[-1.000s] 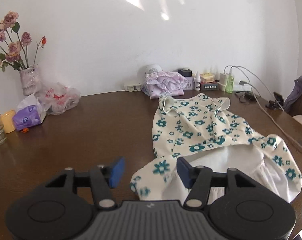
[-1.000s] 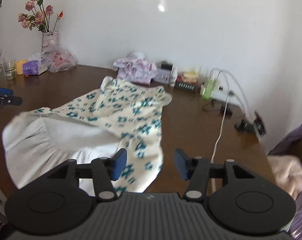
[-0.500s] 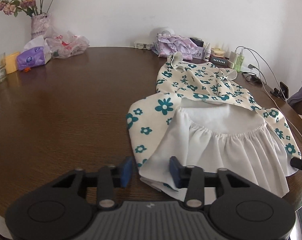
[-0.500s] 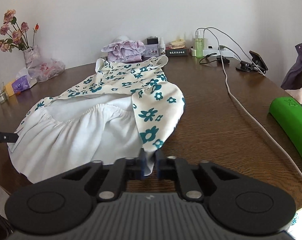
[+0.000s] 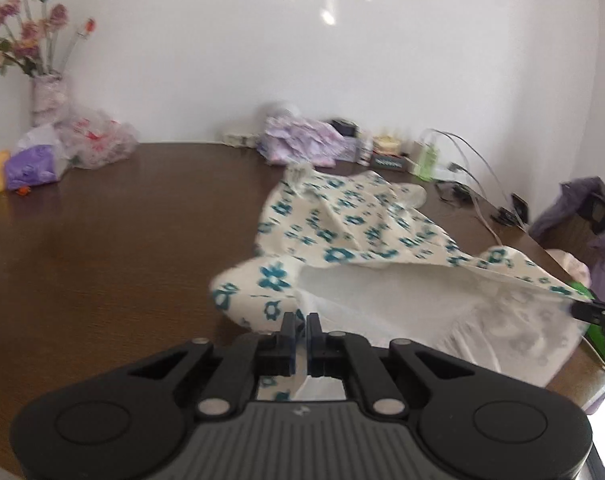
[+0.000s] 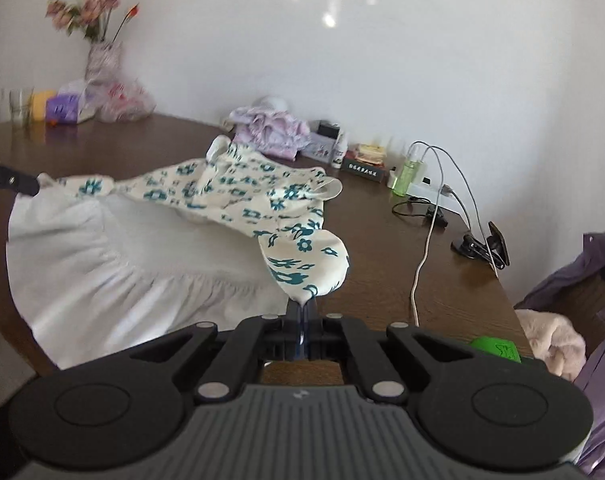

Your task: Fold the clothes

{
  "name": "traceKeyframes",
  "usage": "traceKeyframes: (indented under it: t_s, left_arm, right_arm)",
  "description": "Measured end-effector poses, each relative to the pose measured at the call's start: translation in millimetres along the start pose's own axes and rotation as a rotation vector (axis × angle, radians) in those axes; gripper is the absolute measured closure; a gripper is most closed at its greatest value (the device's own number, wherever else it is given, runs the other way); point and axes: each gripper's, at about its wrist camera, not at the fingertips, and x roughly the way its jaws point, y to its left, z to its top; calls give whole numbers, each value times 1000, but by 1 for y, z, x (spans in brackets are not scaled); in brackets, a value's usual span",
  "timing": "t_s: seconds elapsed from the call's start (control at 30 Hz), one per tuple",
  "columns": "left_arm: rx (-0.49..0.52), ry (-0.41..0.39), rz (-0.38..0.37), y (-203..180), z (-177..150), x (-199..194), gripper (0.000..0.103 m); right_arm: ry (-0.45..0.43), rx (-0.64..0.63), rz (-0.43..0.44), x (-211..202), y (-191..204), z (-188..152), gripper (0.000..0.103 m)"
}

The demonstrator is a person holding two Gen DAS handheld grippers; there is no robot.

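A cream dress with teal flowers (image 5: pixel 342 232) lies on the brown table (image 5: pixel 122 240), its hem end turned up so the white lining (image 5: pixel 402 304) shows. My left gripper (image 5: pixel 301 332) is shut on the hem's left corner and holds it lifted. My right gripper (image 6: pixel 302 316) is shut on the hem's right corner of the dress (image 6: pixel 238 192), also lifted. The hem hangs stretched between them. The right gripper shows at the right edge of the left wrist view (image 5: pixel 594 312); the left gripper shows at the left edge of the right wrist view (image 6: pixel 10 180).
A vase of roses (image 5: pixel 42 96), plastic bag (image 5: pixel 98 140) and tissue pack (image 5: pixel 34 168) stand at the far left. A lilac garment (image 5: pixel 302 144), bottles, a power strip and cables (image 6: pixel 430 216) line the back right. A purple garment (image 6: pixel 582 280) hangs at the right.
Both grippers have closed on the hem corners and lifted them off the table. The hem is now raised and stretched between them. Both views are tilted up.
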Motion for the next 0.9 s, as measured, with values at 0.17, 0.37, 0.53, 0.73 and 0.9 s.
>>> traceKeyframes:
  t_s: [0.17,0.37,0.53,0.73,0.9]
  left_arm:
    - [102,-11,-161,-59,-2,5,57]
    - [312,86,-265,-125,-18,36,55]
    - [237,127,-246,-106,-21,47,55]
    - [253,194,-213,-88,-26,49,53]
    - [326,151,-213,-85,-7,54,50]
  right_arm:
    - [74,-61,2,12,14,-16,94]
    - [103,233,77,24,-6,-43,61]
    - [113,241,129,33,-12,-47,101]
    - [89,46,64,17,-60,-3,100]
    - [37,9,159,-8,-50,4,61]
